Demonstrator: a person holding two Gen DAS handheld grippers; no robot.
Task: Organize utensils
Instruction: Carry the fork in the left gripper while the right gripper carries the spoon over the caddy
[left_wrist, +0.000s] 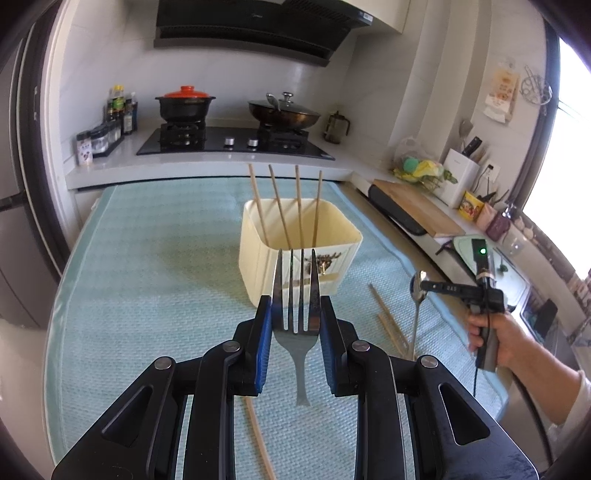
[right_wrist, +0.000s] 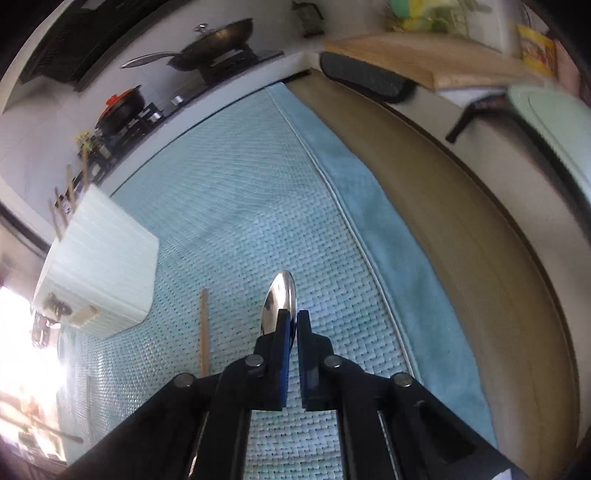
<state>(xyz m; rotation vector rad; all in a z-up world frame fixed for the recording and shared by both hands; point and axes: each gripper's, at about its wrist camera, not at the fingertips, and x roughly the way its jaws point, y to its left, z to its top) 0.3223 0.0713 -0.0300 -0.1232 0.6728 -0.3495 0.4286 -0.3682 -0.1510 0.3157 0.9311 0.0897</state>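
My left gripper (left_wrist: 295, 314) is shut on a steel fork (left_wrist: 296, 295), tines up, held above the mat just in front of a cream utensil box (left_wrist: 295, 243) that holds several wooden chopsticks (left_wrist: 280, 206). My right gripper (right_wrist: 291, 325) is shut on a steel spoon (right_wrist: 279, 299), bowl pointing forward; it also shows in the left wrist view (left_wrist: 424, 286), right of the box. The box stands at the left in the right wrist view (right_wrist: 99, 266). Loose chopsticks (left_wrist: 388, 317) lie on the mat; one shows beside the spoon (right_wrist: 204, 328).
A light blue woven mat (left_wrist: 166, 295) covers the table. Behind it is a stove (left_wrist: 236, 142) with a red-lidded pot (left_wrist: 184, 105) and a wok (left_wrist: 282, 112). A wooden cutting board (left_wrist: 417, 206) and knife block (left_wrist: 460, 173) sit along the right counter.
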